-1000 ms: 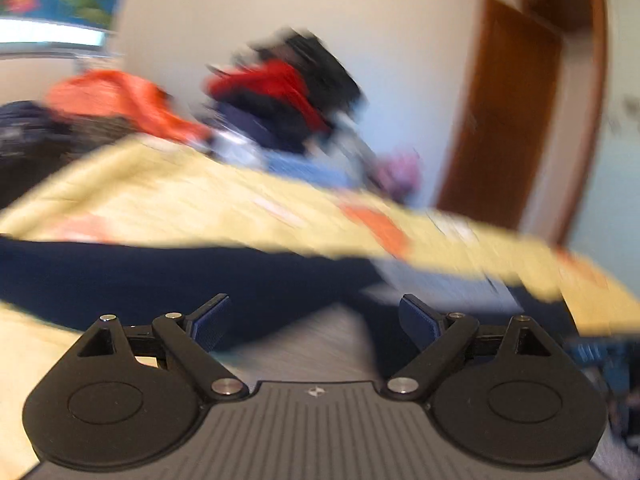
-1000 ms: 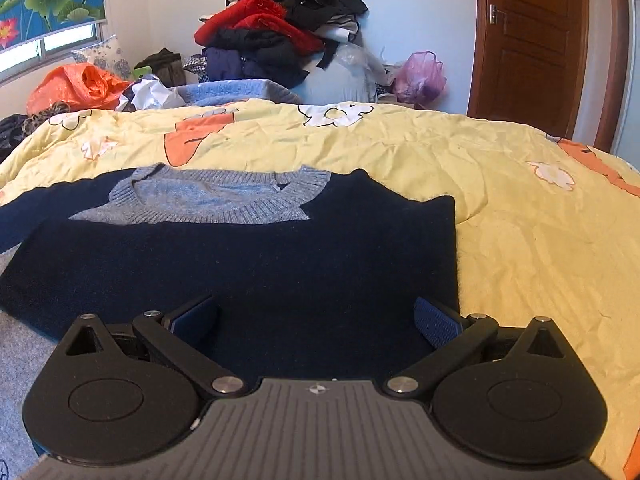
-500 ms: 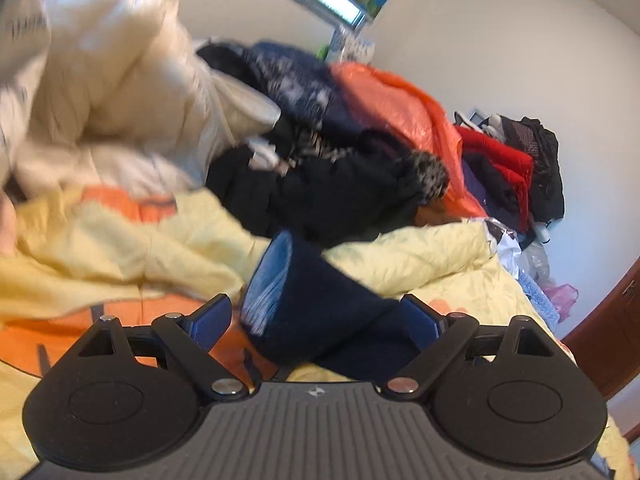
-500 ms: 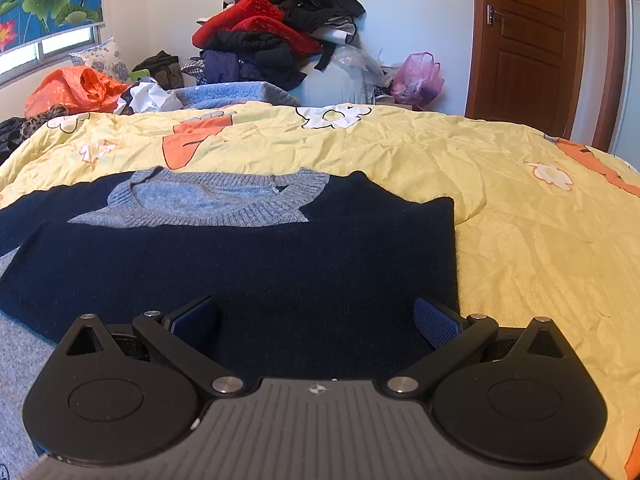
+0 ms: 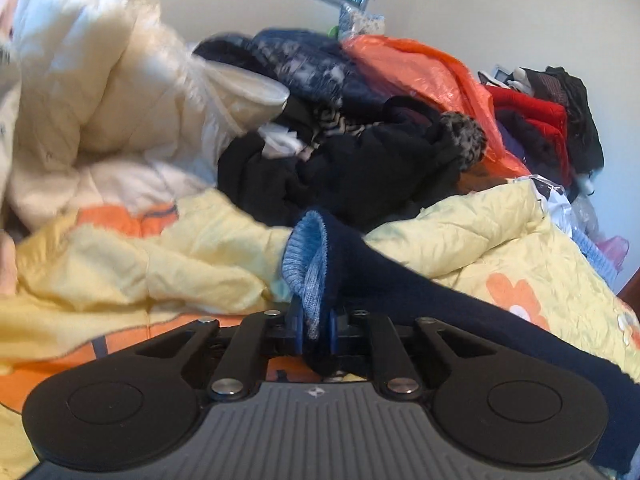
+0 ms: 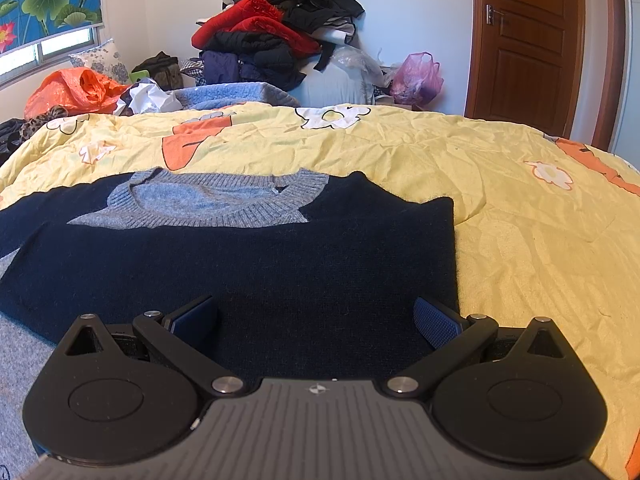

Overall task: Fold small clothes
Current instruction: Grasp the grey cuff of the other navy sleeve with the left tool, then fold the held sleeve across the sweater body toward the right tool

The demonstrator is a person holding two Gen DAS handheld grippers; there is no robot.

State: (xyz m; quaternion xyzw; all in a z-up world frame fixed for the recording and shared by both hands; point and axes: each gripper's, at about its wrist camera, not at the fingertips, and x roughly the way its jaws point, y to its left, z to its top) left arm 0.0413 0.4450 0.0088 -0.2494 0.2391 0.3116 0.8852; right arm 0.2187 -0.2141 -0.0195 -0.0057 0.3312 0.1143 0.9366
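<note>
A navy sweater (image 6: 248, 264) with a light blue knit collar lies flat on the yellow flowered bedspread (image 6: 500, 208); its right side is folded in to a straight edge. My right gripper (image 6: 316, 320) is open and empty, low over the sweater's lower part. In the left wrist view my left gripper (image 5: 314, 330) is shut on the sweater's left sleeve (image 5: 400, 284), near its light blue cuff (image 5: 306, 264), which stands up between the pads. The sleeve trails off to the right.
Heaps of clothes lie past the sleeve: a cream padded coat (image 5: 100, 92), black garments (image 5: 352, 172), an orange bag (image 5: 424, 72). A red and black pile (image 6: 280, 28) stands at the far wall, with a pink bag (image 6: 416, 78) and a wooden door (image 6: 524, 44).
My left gripper has closed on the sleeve cuff that lay between its open jaws half a second ago. My right gripper has stayed open over the sweater.
</note>
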